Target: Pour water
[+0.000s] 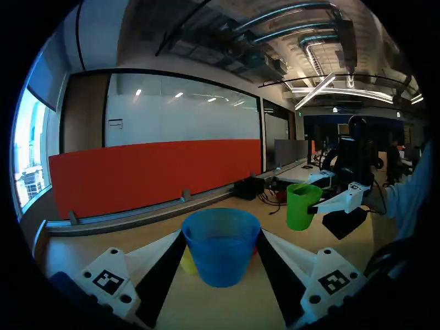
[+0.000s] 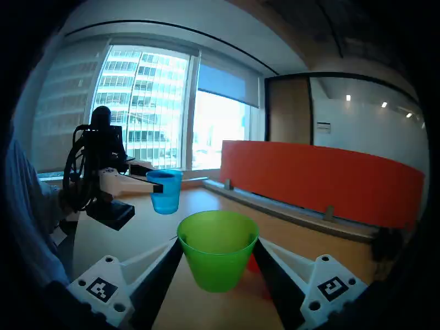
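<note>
The left gripper [image 1: 221,236] had its jaws pinching a blue cup [image 1: 221,258] by its sides, low in the centre of the left gripper view. The cup stood upright, and a darker level showed through its wall. A yellow thing [image 1: 188,263] peeked out behind it at lower left.

The right gripper [image 2: 218,242] likewise had its jaws clamped on a green cup [image 2: 218,258], upright and bottom centre in the right gripper view, with something red [image 2: 253,264] just behind it.

In the left gripper view the green cup sat right of centre, well apart from the blue one; in the right gripper view the blue cup hung left of centre.

Beneath both lay a wooden desk [image 1: 220,308]. An orange partition [image 1: 154,173] ran along its far edge, and a bright window [image 2: 143,104] filled the upper left of the right gripper view.
</note>
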A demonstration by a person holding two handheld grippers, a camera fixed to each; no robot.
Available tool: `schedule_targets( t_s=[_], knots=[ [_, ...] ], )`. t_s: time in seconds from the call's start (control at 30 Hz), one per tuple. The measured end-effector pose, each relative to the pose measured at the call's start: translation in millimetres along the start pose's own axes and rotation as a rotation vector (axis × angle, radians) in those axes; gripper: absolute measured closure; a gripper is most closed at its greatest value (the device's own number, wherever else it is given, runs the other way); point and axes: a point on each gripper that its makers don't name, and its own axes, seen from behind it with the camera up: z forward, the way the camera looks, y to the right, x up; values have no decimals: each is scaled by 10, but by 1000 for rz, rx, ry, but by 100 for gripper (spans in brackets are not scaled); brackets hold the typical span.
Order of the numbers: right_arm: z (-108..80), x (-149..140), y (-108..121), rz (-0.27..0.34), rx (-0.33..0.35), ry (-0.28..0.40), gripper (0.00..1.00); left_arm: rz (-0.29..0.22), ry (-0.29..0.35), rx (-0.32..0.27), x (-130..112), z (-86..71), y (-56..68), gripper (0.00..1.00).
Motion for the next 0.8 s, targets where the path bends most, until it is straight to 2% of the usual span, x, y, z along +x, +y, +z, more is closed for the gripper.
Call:
schedule_targets(
  t_s=[0.57, 0.8],
  knots=[
    [72, 17, -8, -20, 21, -1, 10, 86, 42, 9, 213, -18, 39, 13],
    [110, 20, -55, -25, 36, 0, 10, 164, 56, 22, 332, -34, 67, 13]
  ],
)
